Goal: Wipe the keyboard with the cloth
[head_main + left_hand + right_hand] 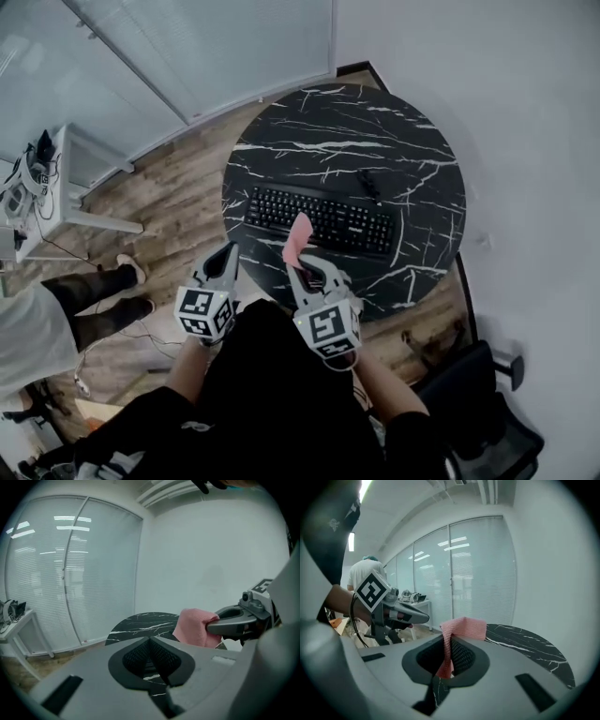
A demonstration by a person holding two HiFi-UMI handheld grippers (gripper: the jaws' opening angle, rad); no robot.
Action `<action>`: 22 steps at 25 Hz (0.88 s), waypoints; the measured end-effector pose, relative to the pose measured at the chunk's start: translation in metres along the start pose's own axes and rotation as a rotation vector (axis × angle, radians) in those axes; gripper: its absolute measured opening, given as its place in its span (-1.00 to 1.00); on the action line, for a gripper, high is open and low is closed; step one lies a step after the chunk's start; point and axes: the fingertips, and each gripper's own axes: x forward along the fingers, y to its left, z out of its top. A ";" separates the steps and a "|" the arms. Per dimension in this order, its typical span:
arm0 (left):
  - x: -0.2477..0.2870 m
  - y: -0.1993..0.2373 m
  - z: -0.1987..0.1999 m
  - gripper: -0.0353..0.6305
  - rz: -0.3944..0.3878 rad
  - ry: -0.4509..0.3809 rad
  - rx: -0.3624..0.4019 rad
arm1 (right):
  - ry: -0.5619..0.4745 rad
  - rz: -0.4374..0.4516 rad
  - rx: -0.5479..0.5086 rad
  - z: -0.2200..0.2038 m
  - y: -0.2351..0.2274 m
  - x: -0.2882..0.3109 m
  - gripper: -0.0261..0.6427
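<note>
Right gripper (302, 270) is pinching the pink cloth (298, 236) by the front edge of the keyboard (323, 220), near the table's (375, 131) near edge, while the left gripper (225, 255) is hovering clenched and empty.

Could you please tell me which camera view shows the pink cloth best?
The right gripper view: the pink woven cloth sits clamped between the right tongs. The head view shows it small, against the black keyboard; the left gripper view shows a bunched side.
</note>
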 end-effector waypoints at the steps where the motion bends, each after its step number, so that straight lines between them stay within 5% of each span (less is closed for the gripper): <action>1: 0.006 0.008 -0.004 -0.90 0.019 0.017 0.003 | 0.011 0.015 -0.020 0.000 -0.002 0.010 -0.91; 13: 0.063 0.092 -0.072 -0.90 0.036 0.166 -0.114 | 0.293 0.109 -0.328 -0.043 0.006 0.155 -0.91; 22: 0.105 0.152 -0.095 -0.90 -0.058 0.233 -0.124 | 0.512 0.158 -0.380 -0.099 0.027 0.246 -0.91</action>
